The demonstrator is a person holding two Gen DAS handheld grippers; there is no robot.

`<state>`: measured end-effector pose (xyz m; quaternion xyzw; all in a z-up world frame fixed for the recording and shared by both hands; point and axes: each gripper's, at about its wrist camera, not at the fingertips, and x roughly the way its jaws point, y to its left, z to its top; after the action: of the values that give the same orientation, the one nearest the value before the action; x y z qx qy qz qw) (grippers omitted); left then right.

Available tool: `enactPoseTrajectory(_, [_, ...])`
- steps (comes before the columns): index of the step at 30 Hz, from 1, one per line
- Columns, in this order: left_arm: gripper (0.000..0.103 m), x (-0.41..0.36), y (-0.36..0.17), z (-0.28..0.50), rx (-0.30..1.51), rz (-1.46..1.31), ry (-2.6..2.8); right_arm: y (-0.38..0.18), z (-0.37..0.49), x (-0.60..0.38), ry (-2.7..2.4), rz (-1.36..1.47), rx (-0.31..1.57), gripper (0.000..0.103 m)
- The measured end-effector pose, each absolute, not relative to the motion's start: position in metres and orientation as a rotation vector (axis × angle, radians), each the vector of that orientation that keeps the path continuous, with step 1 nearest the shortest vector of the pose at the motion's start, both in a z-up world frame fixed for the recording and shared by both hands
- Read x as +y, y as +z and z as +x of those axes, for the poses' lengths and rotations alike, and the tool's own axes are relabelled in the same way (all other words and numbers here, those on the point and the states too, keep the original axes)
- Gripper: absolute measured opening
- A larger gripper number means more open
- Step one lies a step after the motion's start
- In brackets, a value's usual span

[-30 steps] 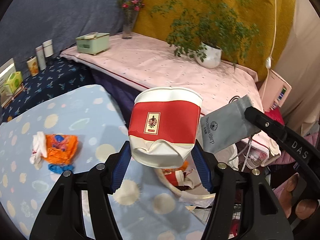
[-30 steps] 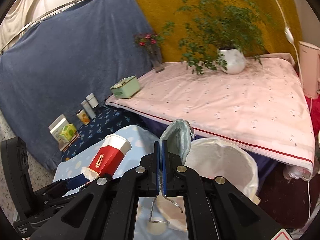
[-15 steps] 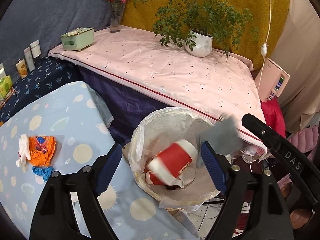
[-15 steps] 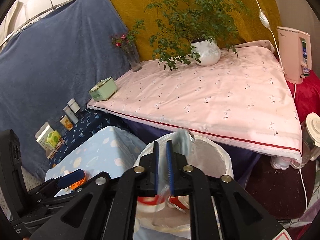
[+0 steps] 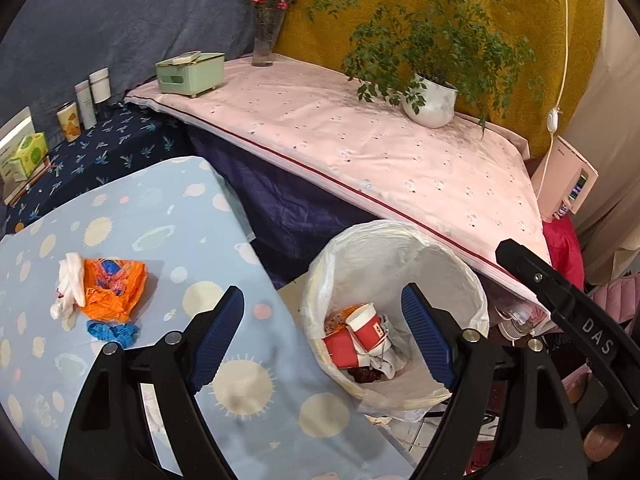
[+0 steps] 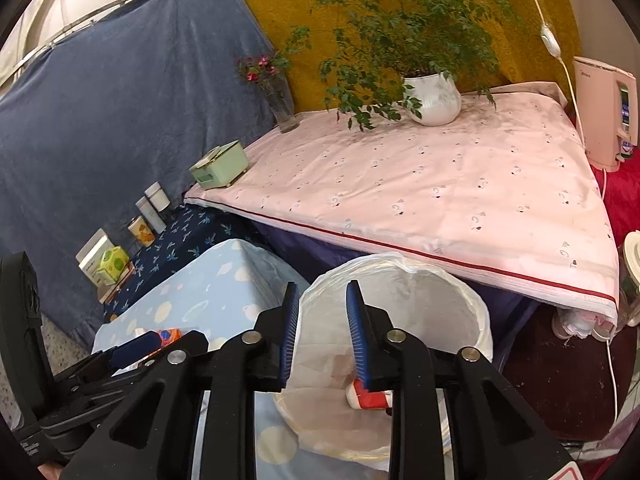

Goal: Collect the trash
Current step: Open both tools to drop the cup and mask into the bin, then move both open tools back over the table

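A white-lined trash bin (image 5: 472, 280) stands on the floor beside the blue table (image 5: 160, 216). Red-and-white paper cups (image 5: 362, 334) lie inside it; one cup shows in the right wrist view (image 6: 370, 398). My left gripper (image 5: 322, 336) is open and empty above the bin's near edge. My right gripper (image 6: 322, 336) is open and empty over the bin (image 6: 468, 304). An orange wrapper (image 5: 112, 288), a white tissue (image 5: 70, 284) and a blue scrap (image 5: 114, 330) lie together on the table's left part.
A pink-covered bed (image 5: 360, 152) with a potted plant (image 5: 432, 98), a green box (image 5: 188, 72) and a flower vase (image 5: 264, 40) lies behind the bin. Containers (image 5: 86, 98) stand on a dark blue surface at left. A pink appliance (image 5: 568, 184) is at right.
My left gripper opened and the red-and-white cup dropped into the bin. My right gripper opened and the grey pouch left its fingers; the pouch is out of sight now.
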<state>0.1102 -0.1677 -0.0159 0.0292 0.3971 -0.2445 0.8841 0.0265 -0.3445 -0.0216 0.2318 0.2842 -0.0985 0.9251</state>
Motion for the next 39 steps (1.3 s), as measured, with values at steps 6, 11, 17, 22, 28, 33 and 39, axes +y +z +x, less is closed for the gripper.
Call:
enactPoseTrajectory(6, [0.077, -0.143, -0.021, 0.116, 0.834, 0.04, -0.457, -0.023, 0.036, -0.318, -0.156, 0.44, 0.61, 0.027])
enactPoseTrajectory(11, [0.077, -0.113, -0.027, 0.119, 0.842, 0.009, -0.406, -0.025, 0.044, -0.289, -0.106, 0.405, 0.638, 0.027])
enactPoseTrajectory(17, [0.077, -0.069, -0.039, 0.124, 0.863, -0.023, -0.32, -0.033, 0.053, -0.247, -0.035, 0.365, 0.678, 0.036])
enactPoseTrajectory(22, [0.077, -0.022, -0.055, 0.127, 0.89, -0.054, -0.233, -0.047, 0.062, -0.208, 0.032, 0.337, 0.727, 0.04])
enactPoseTrajectory(28, [0.077, 0.029, -0.067, 0.127, 0.91, -0.098, -0.144, -0.068, 0.069, -0.157, 0.106, 0.292, 0.787, 0.051])
enactPoseTrajectory(33, [0.077, 0.063, -0.078, 0.125, 0.921, -0.111, -0.081, -0.088, 0.076, -0.123, 0.147, 0.259, 0.837, 0.055])
enactPoseTrajectory(39, [0.077, 0.095, -0.088, 0.123, 0.93, -0.123, -0.03, -0.115, 0.088, -0.091, 0.176, 0.239, 0.904, 0.056])
